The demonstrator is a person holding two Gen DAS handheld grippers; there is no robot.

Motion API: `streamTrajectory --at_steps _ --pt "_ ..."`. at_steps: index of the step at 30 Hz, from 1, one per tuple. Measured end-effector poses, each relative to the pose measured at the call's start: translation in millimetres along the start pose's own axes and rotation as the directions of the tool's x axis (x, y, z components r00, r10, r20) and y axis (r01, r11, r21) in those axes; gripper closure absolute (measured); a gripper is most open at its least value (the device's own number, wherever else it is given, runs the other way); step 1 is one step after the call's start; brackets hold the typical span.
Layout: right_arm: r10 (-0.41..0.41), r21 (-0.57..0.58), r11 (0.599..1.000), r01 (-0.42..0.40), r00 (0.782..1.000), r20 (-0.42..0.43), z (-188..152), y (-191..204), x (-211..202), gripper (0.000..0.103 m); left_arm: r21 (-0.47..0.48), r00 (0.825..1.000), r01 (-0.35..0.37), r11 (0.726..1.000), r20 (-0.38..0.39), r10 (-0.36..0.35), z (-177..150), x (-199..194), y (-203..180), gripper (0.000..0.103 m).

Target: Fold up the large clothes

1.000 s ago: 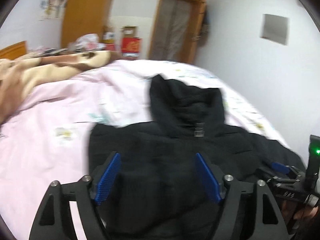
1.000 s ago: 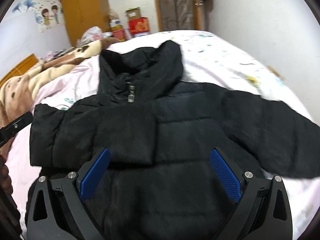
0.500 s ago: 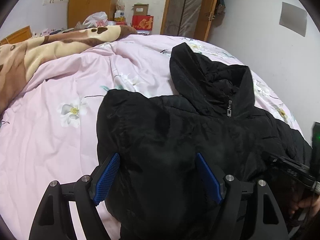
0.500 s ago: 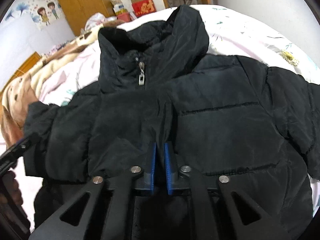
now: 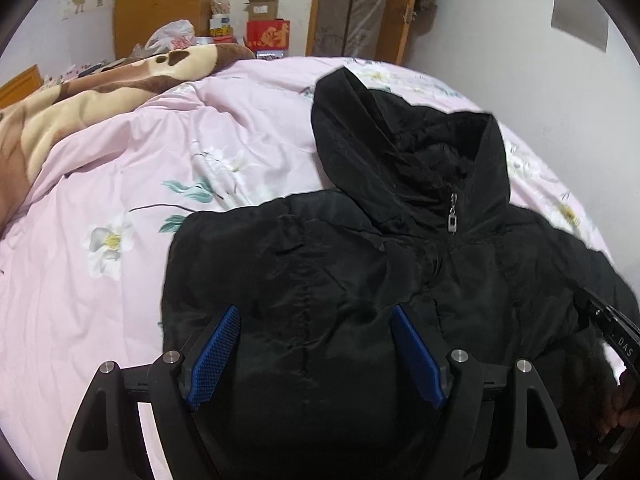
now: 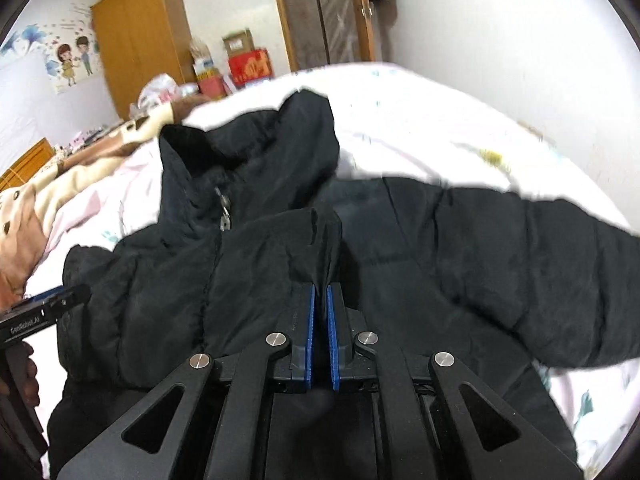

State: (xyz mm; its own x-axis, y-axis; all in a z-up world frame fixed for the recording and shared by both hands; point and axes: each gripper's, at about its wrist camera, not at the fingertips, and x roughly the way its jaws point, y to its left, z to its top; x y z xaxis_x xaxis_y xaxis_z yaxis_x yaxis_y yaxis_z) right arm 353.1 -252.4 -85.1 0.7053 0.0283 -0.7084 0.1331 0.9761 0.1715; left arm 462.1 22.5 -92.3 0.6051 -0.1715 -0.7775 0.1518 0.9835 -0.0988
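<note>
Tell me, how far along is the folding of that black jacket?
Early on. The black jacket lies zipped and face up on the pink bedspread, one sleeve already folded across its chest. The right gripper pinches that fold; the left gripper hovers open. The other sleeve and the hood remain spread.

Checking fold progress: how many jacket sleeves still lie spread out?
1. One sleeve stretches out over the bed; the other sleeve is folded across the jacket front.

A black padded jacket (image 5: 360,280) lies face-up on the bed (image 5: 100,300), zipped. Its hood points away, 1 sleeve folded across its chest.
</note>
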Motion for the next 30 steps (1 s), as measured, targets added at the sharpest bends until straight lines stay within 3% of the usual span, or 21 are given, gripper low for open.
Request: streamTrajectory --at_steps 13,16,19,22,24,26,28,30 --pt "-0.057 -0.026 0.998 0.055 0.995 -0.082 -13 -11 27 0.097 0.031 0.998 -0.044 0.999 -0.048 0.046 5 30 -5 0.025" --pt "-0.097 -0.037 0.995 0.094 0.993 -0.071 -12 -10 18 0.096 0.006 0.998 -0.020 1.000 -0.055 0.021 8 26 -2 0.025" --pt "-0.110 -0.082 0.990 0.113 0.993 0.040 -7 2 -7 0.081 -0.025 1.000 0.005 1.000 -0.021 -0.006 12 7 -1 0.025" --pt "-0.049 -0.077 0.996 0.054 0.997 0.063 1 9 -11 0.063 0.000 1.000 -0.010 1.000 0.020 0.010 16 -4 -3 0.025" --pt "-0.050 -0.110 0.992 0.056 0.997 0.054 5 20 -3 0.060 0.011 1.000 -0.016 1.000 0.001 0.016 18 2 -4 0.025" --pt "0.011 -0.136 0.991 -0.012 1.000 -0.004 4 26 12 0.060 0.006 0.999 -0.027 1.000 -0.031 0.027 16 13 -2 0.025" --pt "-0.016 -0.143 0.990 0.001 0.995 -0.102 -1 28 33 0.060 0.002 0.998 -0.035 0.999 -0.049 0.035 12 22 0 0.025" --pt "-0.044 -0.166 0.986 0.022 0.991 -0.126 -7 28 43 0.060 0.002 0.998 -0.040 0.999 -0.055 0.040 8 28 1 0.025"
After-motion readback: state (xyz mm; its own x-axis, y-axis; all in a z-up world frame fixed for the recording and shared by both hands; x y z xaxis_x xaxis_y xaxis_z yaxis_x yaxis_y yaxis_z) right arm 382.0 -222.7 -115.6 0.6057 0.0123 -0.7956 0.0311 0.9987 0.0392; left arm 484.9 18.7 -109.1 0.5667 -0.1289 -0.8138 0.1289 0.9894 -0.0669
